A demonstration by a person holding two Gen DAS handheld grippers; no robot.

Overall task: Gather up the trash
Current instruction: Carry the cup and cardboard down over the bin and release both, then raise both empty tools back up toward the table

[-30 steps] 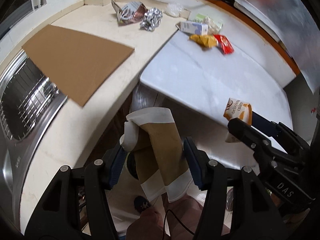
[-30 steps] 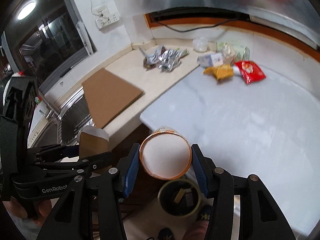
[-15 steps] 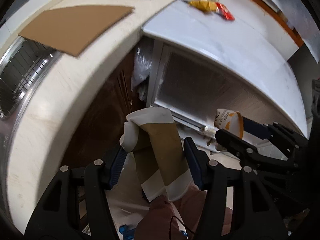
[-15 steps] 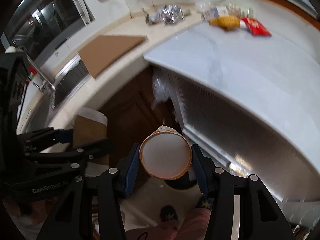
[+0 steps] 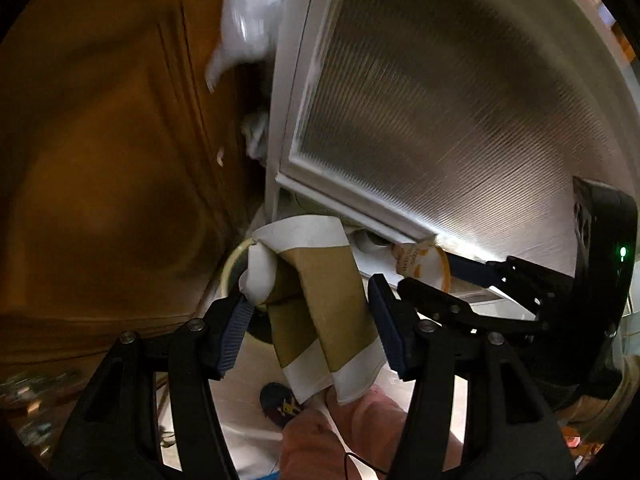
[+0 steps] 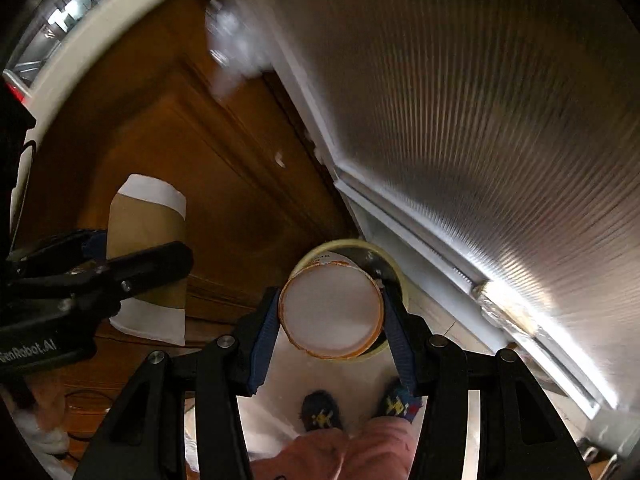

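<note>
Gripping a crushed brown-and-white cup (image 5: 320, 300), the left gripper (image 5: 308, 328) is clamped; the right gripper (image 6: 330, 336) clamps a white tub (image 6: 331, 312) above the floor bin (image 6: 394, 276). Neither item dropped yet; release remains.

Brown wooden cabinet door (image 6: 192, 152), panelled, left of frame. Ribbed frosted panel (image 5: 460, 112) in a white frame (image 5: 352, 204), right of the wooden door. White plastic bag (image 5: 248, 20) in the gap between them, blurred. Pale floor (image 6: 288, 372). Dark patterned shoes (image 6: 320, 412). Pink trousers (image 5: 340, 440).
</note>
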